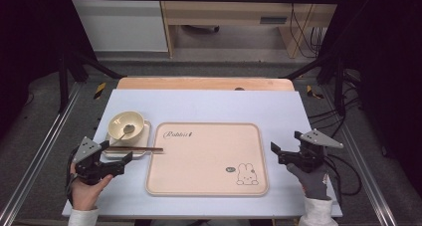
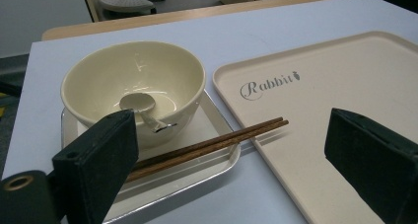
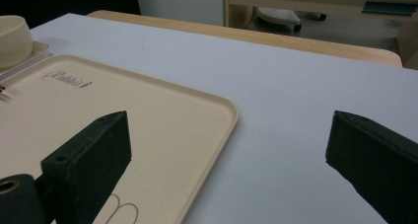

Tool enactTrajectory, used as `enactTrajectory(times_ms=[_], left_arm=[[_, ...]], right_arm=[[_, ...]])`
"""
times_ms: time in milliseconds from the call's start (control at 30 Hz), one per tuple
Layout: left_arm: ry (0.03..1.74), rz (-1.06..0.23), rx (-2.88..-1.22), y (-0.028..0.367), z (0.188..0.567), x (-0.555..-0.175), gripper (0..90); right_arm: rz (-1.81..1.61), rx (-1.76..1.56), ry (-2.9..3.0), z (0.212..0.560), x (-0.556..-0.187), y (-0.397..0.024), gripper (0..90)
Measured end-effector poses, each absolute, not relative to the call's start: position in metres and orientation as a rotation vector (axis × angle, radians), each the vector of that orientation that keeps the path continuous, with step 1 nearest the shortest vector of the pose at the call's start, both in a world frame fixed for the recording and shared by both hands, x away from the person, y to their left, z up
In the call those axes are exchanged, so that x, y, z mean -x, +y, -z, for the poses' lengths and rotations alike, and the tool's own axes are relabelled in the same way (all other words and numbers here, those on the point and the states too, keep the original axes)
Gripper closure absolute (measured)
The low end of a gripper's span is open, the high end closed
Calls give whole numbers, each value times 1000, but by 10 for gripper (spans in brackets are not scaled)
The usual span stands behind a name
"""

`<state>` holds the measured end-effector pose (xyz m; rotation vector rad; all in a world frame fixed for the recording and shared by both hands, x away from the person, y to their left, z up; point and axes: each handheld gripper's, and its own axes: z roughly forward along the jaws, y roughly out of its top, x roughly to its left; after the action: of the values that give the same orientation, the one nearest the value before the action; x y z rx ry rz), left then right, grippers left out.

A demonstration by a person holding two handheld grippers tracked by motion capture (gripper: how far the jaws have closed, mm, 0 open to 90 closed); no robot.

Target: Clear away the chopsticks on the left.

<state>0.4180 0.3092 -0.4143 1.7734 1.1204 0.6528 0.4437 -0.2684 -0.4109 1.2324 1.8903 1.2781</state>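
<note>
- Chopsticks (image 2: 212, 142) bridge the small tray (image 2: 217, 169) and the rabbit tray (image 2: 315, 135), just ahead of the released left claw (image 1: 119, 162).
- A careless nudge could roll them onto the desk (image 1: 209, 104) (bowl (image 2: 133, 81) close by).
- Right claw (image 1: 281, 154) released, well apart.

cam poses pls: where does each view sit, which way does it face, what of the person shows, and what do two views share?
High view: above the person's side, facing forward and down on the table; both forearms enter from the bottom, left tool and right tool both open.
Left gripper view: rides the left tool, faces the bowl, small tray and chopsticks; its own black jaws show, standing wide apart.
Right gripper view: rides the right tool, faces the big tray; own jaws wide apart.
Shared: the big tray's Rabbit lettering appears in all views.
</note>
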Motion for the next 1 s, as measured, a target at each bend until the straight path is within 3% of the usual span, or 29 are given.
enactTrajectory(times_ms=[600,1000], left_arm=[[1121,-612,-1860,324,426,-417,64],[1178,-617,-1922,335,445,-431,138]], right_arm=[[-1267,-1206,1913,409,-439,-255,45],[-1262,-1176,1921,404,-435,-249,58]])
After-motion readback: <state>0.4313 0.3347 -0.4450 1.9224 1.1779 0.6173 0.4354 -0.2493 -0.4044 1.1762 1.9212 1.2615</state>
